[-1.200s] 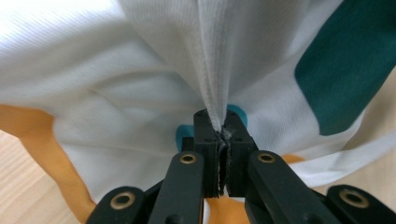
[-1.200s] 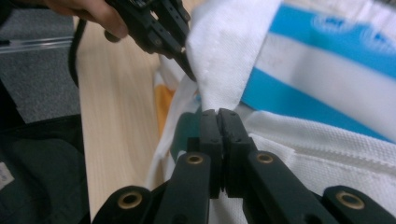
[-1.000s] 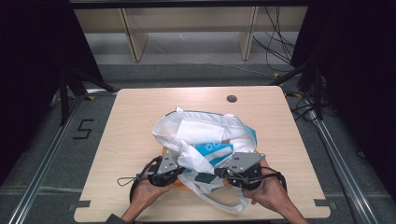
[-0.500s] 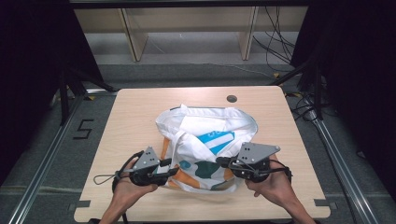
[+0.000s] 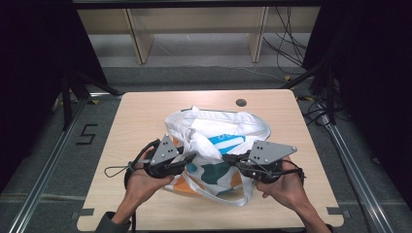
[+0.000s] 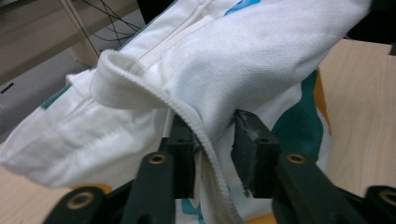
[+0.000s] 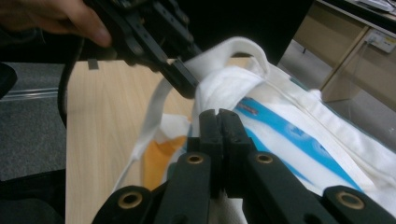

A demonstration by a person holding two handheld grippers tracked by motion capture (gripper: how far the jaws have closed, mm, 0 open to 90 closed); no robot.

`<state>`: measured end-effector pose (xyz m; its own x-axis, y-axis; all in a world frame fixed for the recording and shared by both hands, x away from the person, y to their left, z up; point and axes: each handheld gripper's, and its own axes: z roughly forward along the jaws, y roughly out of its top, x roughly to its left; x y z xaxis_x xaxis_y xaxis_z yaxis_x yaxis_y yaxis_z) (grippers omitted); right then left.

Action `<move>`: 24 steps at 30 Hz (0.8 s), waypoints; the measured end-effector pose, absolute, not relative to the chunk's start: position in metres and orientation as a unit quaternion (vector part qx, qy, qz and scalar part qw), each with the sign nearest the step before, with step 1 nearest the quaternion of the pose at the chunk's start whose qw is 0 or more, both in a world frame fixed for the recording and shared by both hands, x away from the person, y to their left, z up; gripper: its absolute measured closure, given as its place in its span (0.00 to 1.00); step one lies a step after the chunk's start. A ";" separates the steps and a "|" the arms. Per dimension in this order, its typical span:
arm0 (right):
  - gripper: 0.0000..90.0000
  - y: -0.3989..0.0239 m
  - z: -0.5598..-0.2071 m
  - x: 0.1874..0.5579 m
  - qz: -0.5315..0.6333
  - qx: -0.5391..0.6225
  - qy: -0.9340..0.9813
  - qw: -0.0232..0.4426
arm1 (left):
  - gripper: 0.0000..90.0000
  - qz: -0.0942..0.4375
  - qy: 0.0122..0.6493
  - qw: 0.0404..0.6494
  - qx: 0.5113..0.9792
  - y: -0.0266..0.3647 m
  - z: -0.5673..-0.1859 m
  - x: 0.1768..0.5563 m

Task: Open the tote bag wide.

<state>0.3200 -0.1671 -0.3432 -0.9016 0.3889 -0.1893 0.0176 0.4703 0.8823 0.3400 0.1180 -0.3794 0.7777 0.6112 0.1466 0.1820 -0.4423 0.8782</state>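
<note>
Wooden tabletop (image 5: 145, 116) fills the high view, pale and bare around its edges, with a small dark round hole (image 5: 241, 103) near the far side. Sitting in the middle of it, toward the person's edge, is the white tote bag (image 5: 221, 127), printed with blue, teal and orange, its mouth gathered up between the two hands and a strap (image 5: 228, 198) looping out toward the near edge.

From above, the left claw (image 5: 188, 156) comes in from the left at the bag's bunched rim, and the right claw (image 5: 231, 158) meets the cloth from the other side.

Closer in, the left gripper view tells more: a fold of woven white fabric with a stitched hem runs down between the jaws, which have just been closing and stand apart, a gap showing on the right-hand side. Whether the pads press the cloth, I cannot tell.

Over to the right gripper view: the right claw's jaws are together, tips buried against the white cloth, clamped on the tote bag. Beyond them the left claw (image 7: 184, 84) noses into the same fold.
</note>
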 end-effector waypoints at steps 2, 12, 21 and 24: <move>1.00 -0.163 -0.343 0.322 0.504 0.115 0.837 0.179 | 0.82 0.234 0.254 0.472 0.811 0.118 -0.387 0.344; 1.00 -0.123 -0.356 0.323 0.483 0.080 0.853 0.180 | 0.95 0.228 0.291 0.497 0.785 0.117 -0.403 0.366; 1.00 -0.132 -0.377 0.319 0.458 0.102 0.866 0.174 | 0.60 0.170 0.293 0.532 0.776 0.157 -0.370 0.348; 1.00 -0.129 -0.377 0.317 0.457 0.101 0.865 0.180 | 0.53 0.188 0.301 0.537 0.765 0.151 -0.341 0.352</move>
